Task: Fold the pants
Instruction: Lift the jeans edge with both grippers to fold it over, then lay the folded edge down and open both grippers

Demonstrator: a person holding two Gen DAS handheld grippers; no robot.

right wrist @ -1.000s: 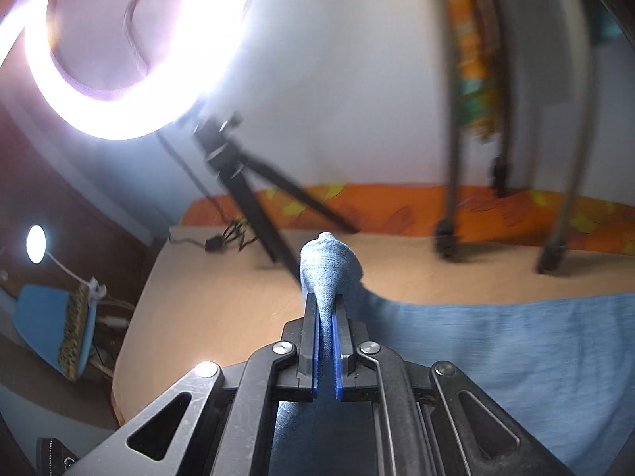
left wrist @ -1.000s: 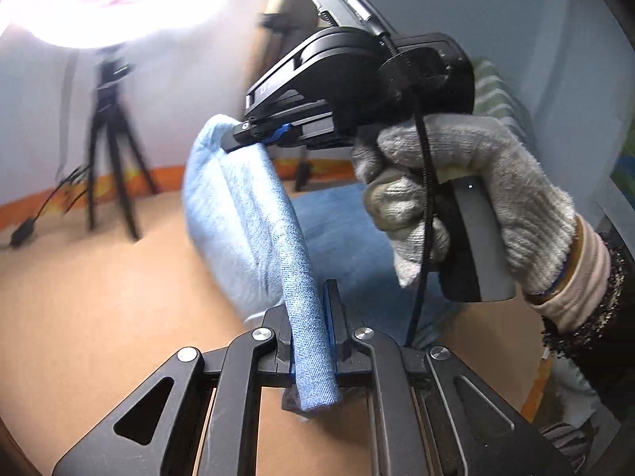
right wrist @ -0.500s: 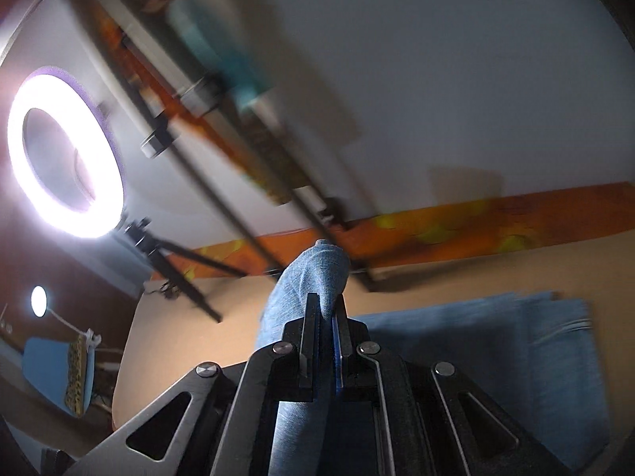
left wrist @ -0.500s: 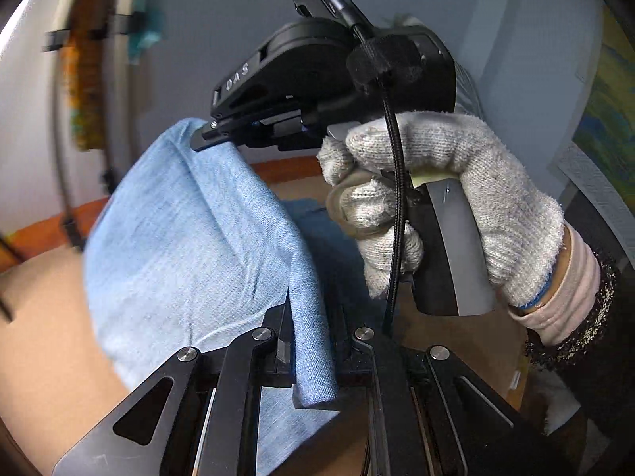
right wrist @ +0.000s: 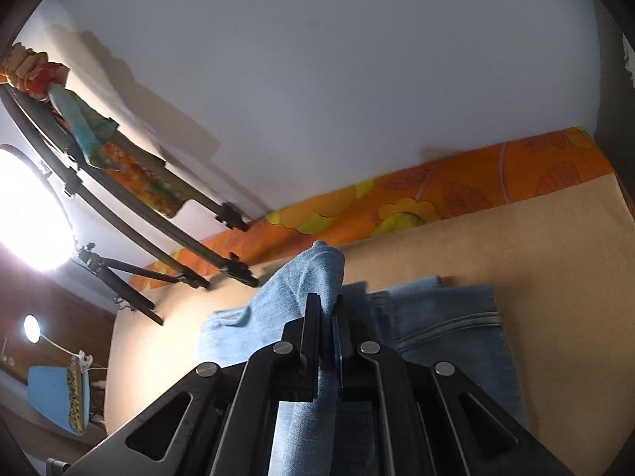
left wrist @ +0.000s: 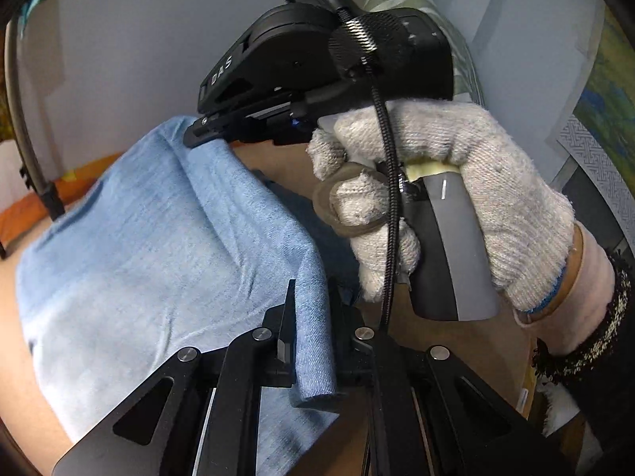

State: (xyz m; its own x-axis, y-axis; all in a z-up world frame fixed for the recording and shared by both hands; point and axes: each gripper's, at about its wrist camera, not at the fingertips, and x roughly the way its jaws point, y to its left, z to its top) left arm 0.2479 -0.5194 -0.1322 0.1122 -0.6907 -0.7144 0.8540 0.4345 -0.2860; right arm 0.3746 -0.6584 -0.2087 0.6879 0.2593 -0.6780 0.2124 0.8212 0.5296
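Two hand-held grippers are clamped on the same edge of the pants (left wrist: 166, 246): the left hand-held gripper (left wrist: 311, 317) pinches a rolled fold of light denim between its closed fingers, and the right hand-held gripper (right wrist: 325, 321) is likewise shut on a bunched ridge of cloth. Compared with a second ago, the raised edge has swung across, so that in the right wrist view the darker lower layer, with its stitched seam, now lies flat on the tan surface (right wrist: 555, 277) beneath the lifted part, where earlier only a broad blue sheet showed. The gloved hand (left wrist: 456, 198) holding the right tool sits closer in the left view. This suggests the fold is mid-carry; lowering and aligning the edges likely comes next.
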